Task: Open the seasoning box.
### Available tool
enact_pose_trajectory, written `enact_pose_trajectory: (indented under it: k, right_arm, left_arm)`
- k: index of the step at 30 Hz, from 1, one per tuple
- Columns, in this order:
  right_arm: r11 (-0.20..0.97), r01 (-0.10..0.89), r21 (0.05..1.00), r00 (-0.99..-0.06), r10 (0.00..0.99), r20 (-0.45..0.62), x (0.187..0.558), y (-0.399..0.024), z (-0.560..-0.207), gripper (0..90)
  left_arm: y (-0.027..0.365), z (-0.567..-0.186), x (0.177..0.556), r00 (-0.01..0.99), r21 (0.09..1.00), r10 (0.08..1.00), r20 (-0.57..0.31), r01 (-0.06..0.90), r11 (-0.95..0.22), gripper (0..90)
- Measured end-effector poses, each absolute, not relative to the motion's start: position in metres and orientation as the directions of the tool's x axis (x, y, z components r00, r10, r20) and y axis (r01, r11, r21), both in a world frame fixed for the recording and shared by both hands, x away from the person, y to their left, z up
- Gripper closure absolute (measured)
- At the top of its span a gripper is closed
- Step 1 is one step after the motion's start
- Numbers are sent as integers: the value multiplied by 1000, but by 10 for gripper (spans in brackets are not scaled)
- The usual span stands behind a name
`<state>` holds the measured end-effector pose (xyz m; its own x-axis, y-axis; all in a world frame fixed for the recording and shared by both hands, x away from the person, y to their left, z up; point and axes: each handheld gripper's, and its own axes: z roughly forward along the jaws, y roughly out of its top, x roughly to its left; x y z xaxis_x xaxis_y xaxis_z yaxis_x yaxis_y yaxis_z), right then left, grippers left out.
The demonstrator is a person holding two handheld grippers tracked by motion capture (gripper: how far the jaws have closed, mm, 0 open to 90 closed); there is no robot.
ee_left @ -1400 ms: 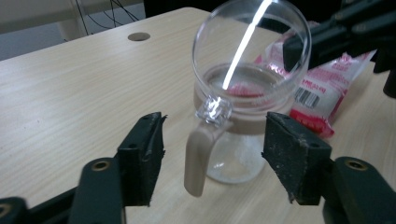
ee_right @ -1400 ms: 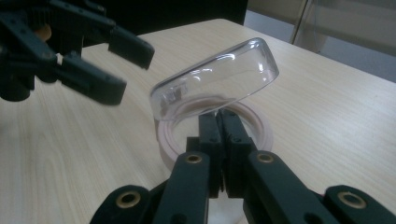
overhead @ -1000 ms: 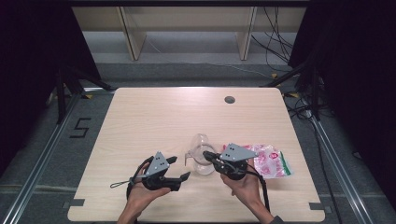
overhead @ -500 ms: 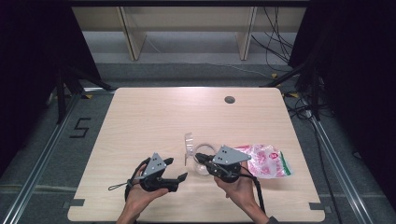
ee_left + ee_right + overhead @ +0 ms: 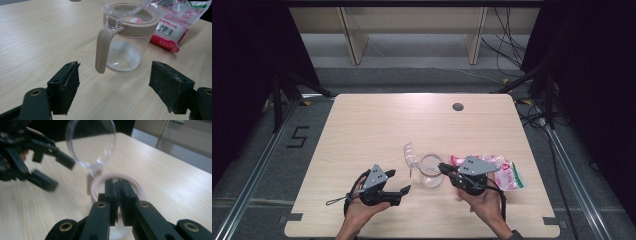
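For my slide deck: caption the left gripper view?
Open left gripper faces a lidded-open glass jar beside a pink packet.

The right gripper (image 5: 443, 167), which a second ago sat lower right of the jar (image 5: 430, 171) over the edge of the pink packet (image 5: 507, 172), now reaches left with its jaws closed on the jar's near rim. The jar stands a little lower in the frame than before, its clear lid (image 5: 410, 154) tipped open to the upper left. The left gripper (image 5: 398, 182) shifts slightly left, jaws apart.
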<state>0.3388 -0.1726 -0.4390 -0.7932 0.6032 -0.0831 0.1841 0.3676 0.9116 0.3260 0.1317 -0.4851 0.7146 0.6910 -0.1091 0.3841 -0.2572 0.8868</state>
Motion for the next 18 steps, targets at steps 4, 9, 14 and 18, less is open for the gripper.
enact_pose_trajectory:
  k: [4, 9, 14, 18]
  right_arm:
    - [391, 217, 894, -782, 618, -81, 335, -193, -449, 885]
    - [457, 253, 853, -767, 631, -111, 329, -203, -462, 900]
    - [473, 292, 831, -754, 648, -104, 327, -207, -472, 900]
    - [487, 306, 818, -756, 647, -102, 326, -207, -478, 900]
  left_arm:
    - [131, -485, 325, 712, 886, 693, -115, 389, -252, 231]
    - [134, -485, 324, 717, 885, 689, -111, 386, -259, 231]
    - [135, -486, 323, 710, 884, 694, -118, 394, -253, 230]
    - [134, -487, 322, 714, 882, 690, -117, 394, -259, 230]
